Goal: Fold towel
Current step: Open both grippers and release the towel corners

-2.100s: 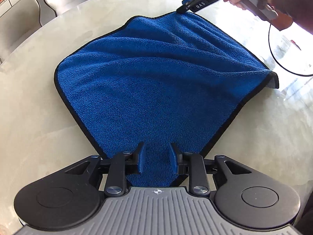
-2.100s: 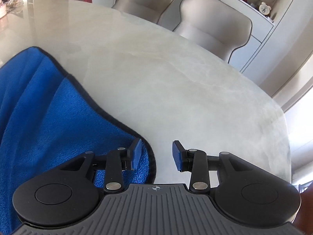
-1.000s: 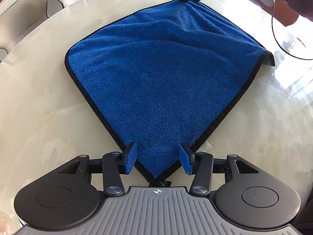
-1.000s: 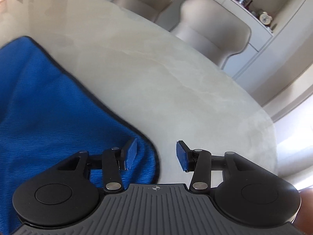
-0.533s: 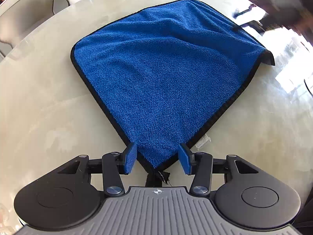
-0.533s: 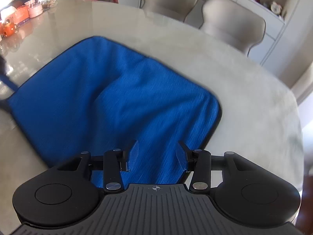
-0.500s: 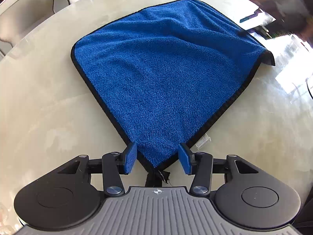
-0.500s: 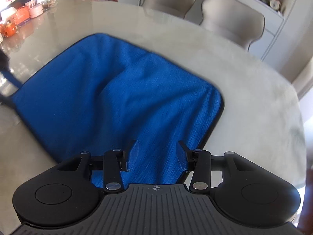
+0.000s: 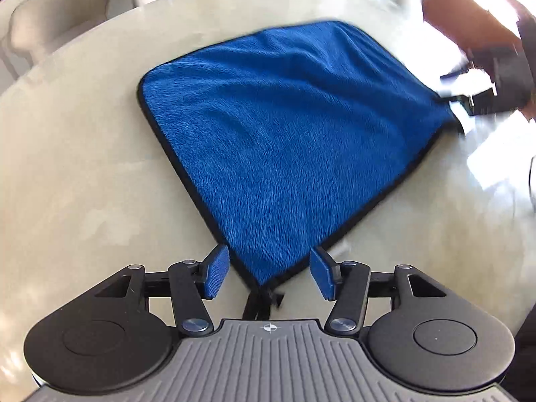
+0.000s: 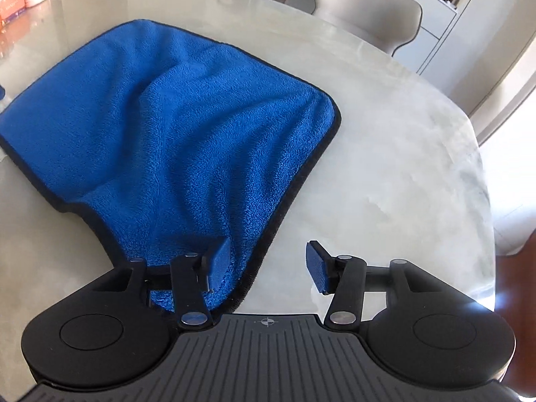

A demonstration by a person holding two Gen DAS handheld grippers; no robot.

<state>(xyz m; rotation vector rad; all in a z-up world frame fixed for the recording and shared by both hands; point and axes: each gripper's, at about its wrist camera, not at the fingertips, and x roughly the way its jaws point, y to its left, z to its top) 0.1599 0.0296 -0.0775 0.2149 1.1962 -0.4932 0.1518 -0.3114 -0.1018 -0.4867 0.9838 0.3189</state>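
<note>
Your left gripper (image 9: 269,276) sits low over the marble table (image 9: 73,181), jaws spread wide and grasping nothing, the near corner of the blue towel (image 9: 284,154) lying between the pads with its black hanging loop (image 9: 259,298) just behind. Your right gripper (image 10: 264,268) is likewise released and empty, its left pad over another corner of the cloth, its right pad above bare stone.

The towel lies opened out on the table, not yet folded, rumpled with soft ridges across its middle.

The risks from here look plain enough. Close the left jaws as they stand and you may catch only the loop or the thin black hem, which would likely slip out once you lift. The right gripper is off-centre on its corner; a pinch there may take the edge alone, or nothing. If one corner rises before the other, the cloth will probably drag on the smooth top and skew the fold. The ridges farther out may be trapped into the crease. The left view is motion-blurred, so fine contact cannot be judged.
</note>
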